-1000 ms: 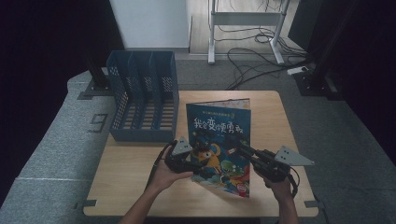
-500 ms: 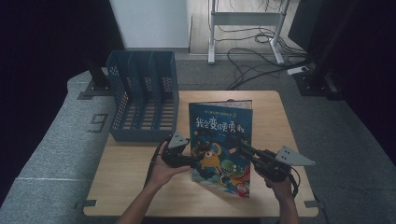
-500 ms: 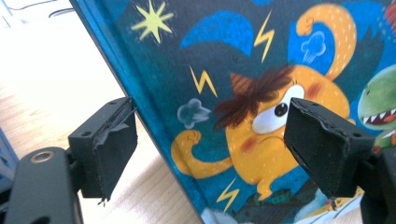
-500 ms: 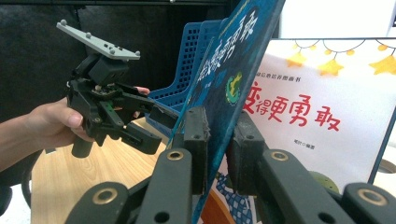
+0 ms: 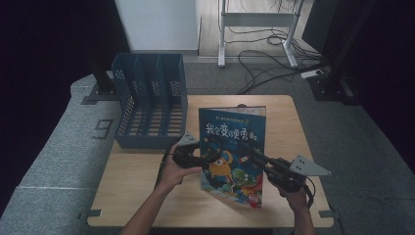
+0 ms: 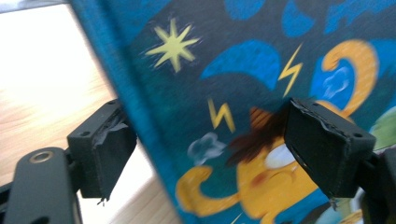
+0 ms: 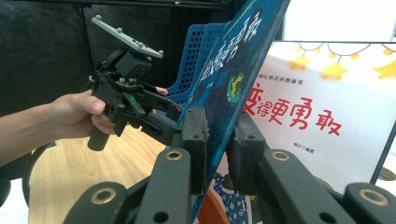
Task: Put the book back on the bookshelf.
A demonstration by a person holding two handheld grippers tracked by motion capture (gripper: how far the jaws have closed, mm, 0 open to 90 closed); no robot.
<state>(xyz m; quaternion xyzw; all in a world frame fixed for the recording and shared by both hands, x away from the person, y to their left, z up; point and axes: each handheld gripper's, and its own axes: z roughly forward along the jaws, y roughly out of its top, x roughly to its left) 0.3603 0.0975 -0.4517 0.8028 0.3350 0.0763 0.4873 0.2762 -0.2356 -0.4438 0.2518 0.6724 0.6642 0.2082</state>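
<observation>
A blue picture book with a cartoon cover stands open and tilted on the wooden table. My right gripper is shut on the cover's lower right part; in the right gripper view its pads clamp the blue cover, with a white page behind. My left gripper is at the book's left edge. In the left gripper view its jaws stand open on either side of that edge, and the pads are not pressing on it.
A blue mesh file holder with several slots stands at the table's back left, close behind the left hand. Cables and a metal frame lie on the floor beyond the table. Bare wood lies left of the book.
The left hand has moved right toward the book, so its open jaws now straddle the book's left edge. The right gripper and the book have hardly moved.
</observation>
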